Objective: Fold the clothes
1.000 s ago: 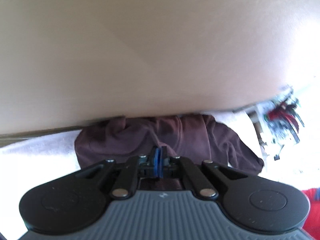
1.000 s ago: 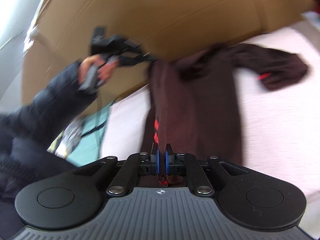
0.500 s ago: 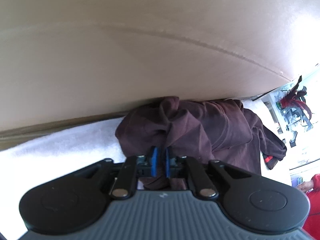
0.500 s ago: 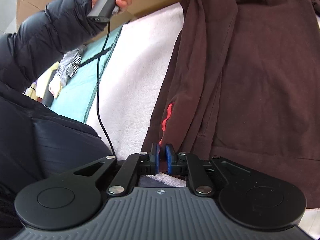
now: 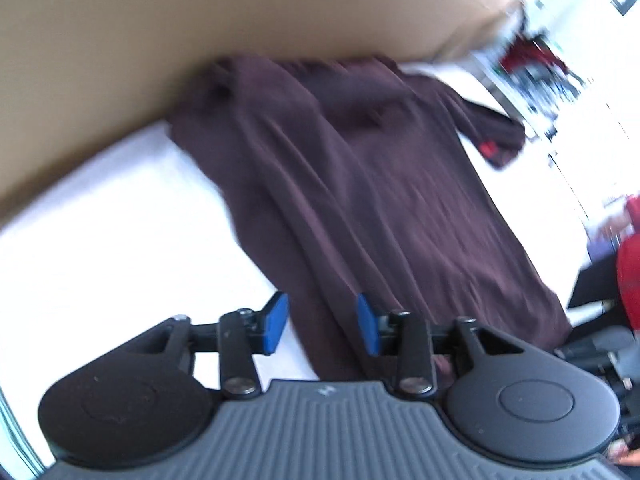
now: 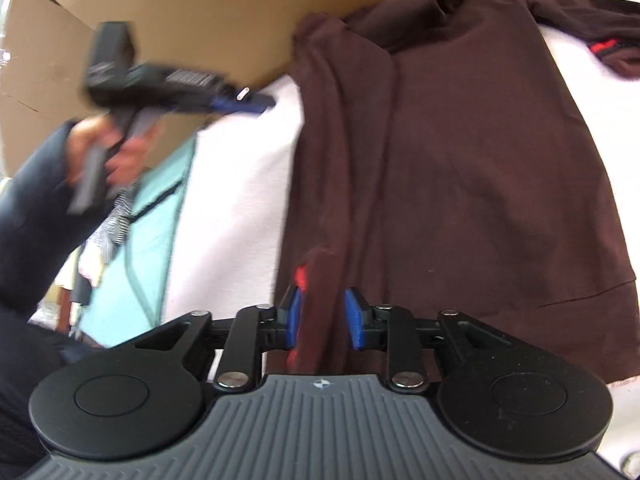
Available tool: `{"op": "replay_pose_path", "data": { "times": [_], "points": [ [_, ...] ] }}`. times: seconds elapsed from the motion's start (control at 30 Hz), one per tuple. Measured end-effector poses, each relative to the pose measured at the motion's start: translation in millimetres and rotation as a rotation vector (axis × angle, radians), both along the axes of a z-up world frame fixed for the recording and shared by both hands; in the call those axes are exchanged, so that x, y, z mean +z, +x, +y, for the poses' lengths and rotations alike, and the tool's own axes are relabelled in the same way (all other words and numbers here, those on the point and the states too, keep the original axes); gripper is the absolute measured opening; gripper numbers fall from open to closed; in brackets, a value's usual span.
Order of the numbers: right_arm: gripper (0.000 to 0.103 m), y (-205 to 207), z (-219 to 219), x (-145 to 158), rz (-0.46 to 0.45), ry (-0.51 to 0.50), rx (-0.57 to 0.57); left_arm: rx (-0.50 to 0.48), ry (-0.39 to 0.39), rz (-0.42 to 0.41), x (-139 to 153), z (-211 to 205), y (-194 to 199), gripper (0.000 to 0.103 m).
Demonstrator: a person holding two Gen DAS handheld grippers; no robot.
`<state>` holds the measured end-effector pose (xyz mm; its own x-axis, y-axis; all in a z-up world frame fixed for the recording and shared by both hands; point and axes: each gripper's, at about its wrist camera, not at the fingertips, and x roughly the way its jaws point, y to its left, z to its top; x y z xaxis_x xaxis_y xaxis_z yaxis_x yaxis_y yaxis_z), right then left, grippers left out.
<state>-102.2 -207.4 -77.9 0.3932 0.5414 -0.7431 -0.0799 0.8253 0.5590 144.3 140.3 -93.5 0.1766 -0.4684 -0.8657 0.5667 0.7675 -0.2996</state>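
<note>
On the white blanket lies the brown sweatshirt, one sleeve folded inward. Left gripper jaws, clamped a moment ago, are opening clear; right gripper jaws are parting around the cuff. Fold laid.

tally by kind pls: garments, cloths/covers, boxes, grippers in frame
Garments: 1, the dark brown sweatshirt
Cloths: 2, the white fleece cover and the teal cloth at its edge
Cardboard boxes: 1, the cardboard box
Grippers: 2, the left gripper and the right gripper, both opening, with the folded sleeve between the right one's pads
Total: 6
</note>
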Motion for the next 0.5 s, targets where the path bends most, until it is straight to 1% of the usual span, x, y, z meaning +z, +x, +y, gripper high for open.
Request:
{"op": "replay_pose_path", "data": {
  "times": [0.07, 0.17, 0.23, 0.27, 0.37, 0.4, 0.43, 0.5],
  "points": [
    [0.027, 5, 6, -6, 0.01, 0.02, 0.012, -0.007, 0.019, -0.009, -6, -3, -14, 0.051],
    [0.026, 12, 11, -9, 0.003, 0.051, 0.027, -0.003, 0.051, -0.02, -10, 0, -24, 0.054],
    [0.017, 17, 24, -16, 0.011, 0.046, 0.061, 0.008, 0.059, -0.015, -11, 5, -25, 0.054],
    [0.016, 19, 31, -20, 0.021, 0.042, 0.085, 0.012, 0.059, -0.017, -10, 9, -26, 0.054],
    [0.017, 18, 59, -33, 0.052, 0.04, 0.16, -0.002, 0.061, -0.039, -7, 13, -31, 0.055],
    [0.019, 16, 63, -32, 0.052, 0.04, 0.17, -0.008, 0.062, -0.049, -6, 13, -34, 0.058],
    [0.021, 14, 65, -31, 0.051, 0.041, 0.178, -0.025, 0.067, -0.062, -6, 11, -37, 0.058],
    [0.023, 7, 56, -23, 0.044, 0.067, 0.136, -0.065, 0.074, -0.076, -8, 7, -45, 0.058]
  ]
}}
